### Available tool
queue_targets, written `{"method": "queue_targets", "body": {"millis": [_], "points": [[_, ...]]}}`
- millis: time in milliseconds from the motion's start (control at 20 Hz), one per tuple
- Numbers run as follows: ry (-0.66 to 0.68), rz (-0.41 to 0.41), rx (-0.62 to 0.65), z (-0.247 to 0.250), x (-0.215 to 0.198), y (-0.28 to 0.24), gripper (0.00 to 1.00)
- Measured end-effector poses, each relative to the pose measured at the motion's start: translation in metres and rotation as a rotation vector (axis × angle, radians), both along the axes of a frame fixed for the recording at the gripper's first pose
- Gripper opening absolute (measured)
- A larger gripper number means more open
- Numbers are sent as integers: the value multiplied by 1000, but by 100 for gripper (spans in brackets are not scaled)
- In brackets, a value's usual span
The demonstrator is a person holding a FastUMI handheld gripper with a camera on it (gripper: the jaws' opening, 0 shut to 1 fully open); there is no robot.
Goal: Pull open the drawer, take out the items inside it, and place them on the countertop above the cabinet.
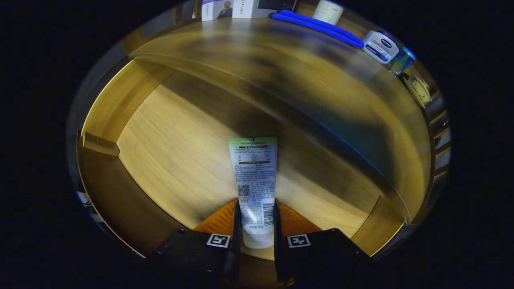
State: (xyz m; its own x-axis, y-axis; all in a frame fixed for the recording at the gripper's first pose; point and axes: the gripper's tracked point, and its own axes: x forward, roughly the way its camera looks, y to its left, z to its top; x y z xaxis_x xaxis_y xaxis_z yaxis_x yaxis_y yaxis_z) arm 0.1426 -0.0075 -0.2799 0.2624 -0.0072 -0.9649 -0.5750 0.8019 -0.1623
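Note:
A white tube with a green end and printed text (253, 180) sticks out forward from between my fingers, above the wooden floor of the open drawer (172, 152). My gripper (257, 224) is shut on the tube's lower part, one finger pressing on each side. The drawer's left wall (116, 108) and right front corner (385, 224) frame the floor. Beyond the tube lies the wooden countertop (281, 60), dark with shadow.
On the far side of the countertop lie a long blue object (317, 26), a white jar with a blue label (379, 46), a white bottle (328, 11) and some printed boxes (229, 9). A small teal item (401, 60) stands past the jar.

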Motion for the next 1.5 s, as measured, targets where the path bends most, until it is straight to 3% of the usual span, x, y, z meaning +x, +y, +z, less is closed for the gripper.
{"method": "queue_targets", "body": {"millis": [300,1150,1350,1500], "points": [[-47,8,50,13,2,7,37],[-146,289,44,90,-31,51,37],[-187,278,108,119,-32,63,37],[-245,222,151,144,-19,60,37]]}}
